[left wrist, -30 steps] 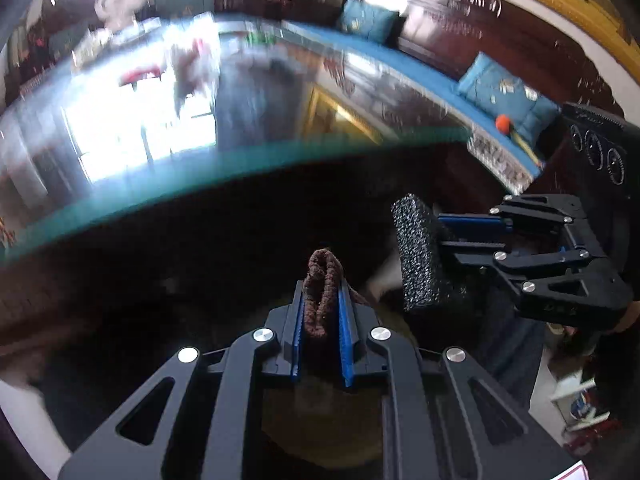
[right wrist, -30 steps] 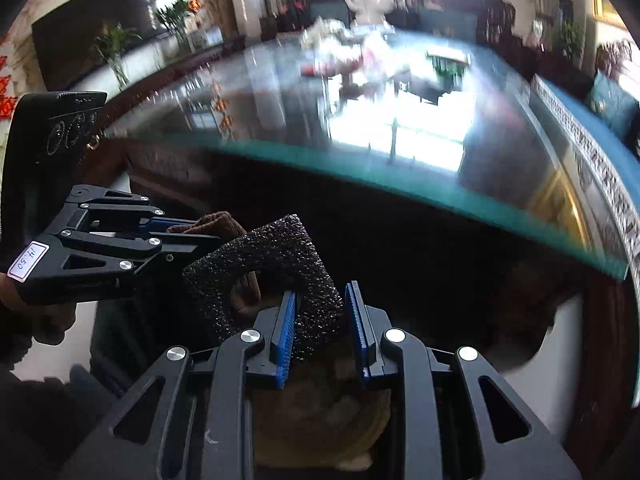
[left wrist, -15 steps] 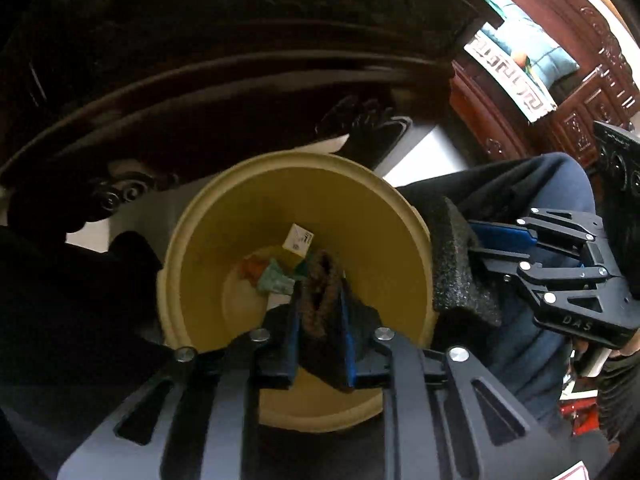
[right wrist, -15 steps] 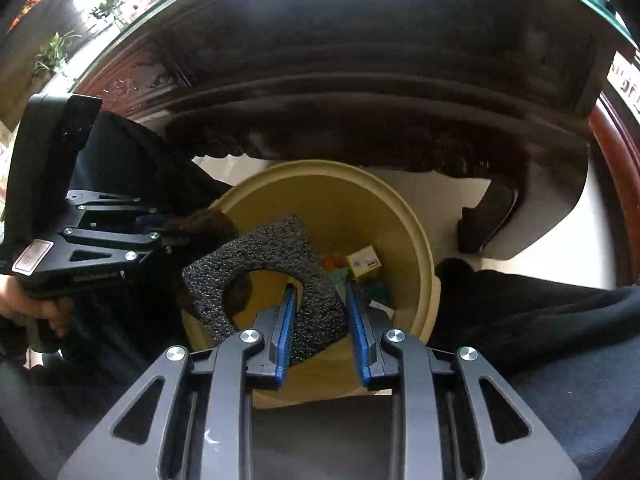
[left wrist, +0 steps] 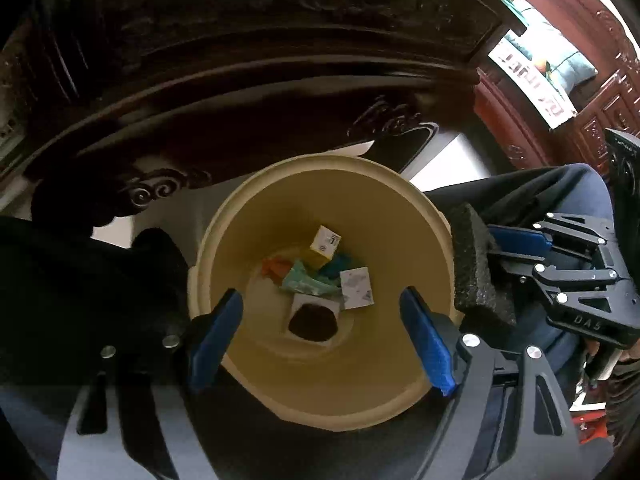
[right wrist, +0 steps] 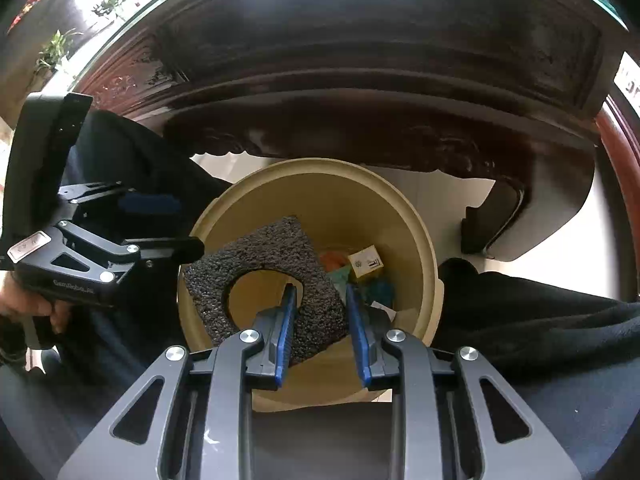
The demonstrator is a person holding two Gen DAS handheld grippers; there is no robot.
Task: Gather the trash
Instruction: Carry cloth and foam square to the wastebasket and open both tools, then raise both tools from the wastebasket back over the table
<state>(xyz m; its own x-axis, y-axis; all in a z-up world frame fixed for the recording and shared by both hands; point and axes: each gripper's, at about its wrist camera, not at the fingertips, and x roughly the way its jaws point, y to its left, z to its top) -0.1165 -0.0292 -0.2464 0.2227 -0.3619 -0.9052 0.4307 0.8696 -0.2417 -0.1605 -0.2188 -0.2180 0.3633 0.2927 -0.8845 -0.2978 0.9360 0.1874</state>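
A yellow bin [left wrist: 400, 216] stands on the floor below both grippers; it also shows in the right wrist view [right wrist: 416, 232]. My left gripper [left wrist: 320, 336] is open and empty above the bin. A brown knitted piece [left wrist: 313, 323] lies on the bin's bottom among a small box [left wrist: 325, 242], green wrappers [left wrist: 308, 282] and white paper [left wrist: 357, 293]. My right gripper [right wrist: 321, 322] is shut on a black foam square with a round hole [right wrist: 264, 276], held over the bin's left side. The foam also shows in the left wrist view [left wrist: 478, 272].
A dark carved wooden table [left wrist: 256, 80] with a glass top overhangs the bin at the back; it also shows in the right wrist view [right wrist: 380, 80]. The person's dark-trousered legs [right wrist: 540, 320] flank the bin. White floor [right wrist: 440, 192] shows behind it.
Both grippers dropped from table height to over the bin. My left gripper opened and the brown knitted piece fell to the bin's bottom. The right gripper still holds the foam.
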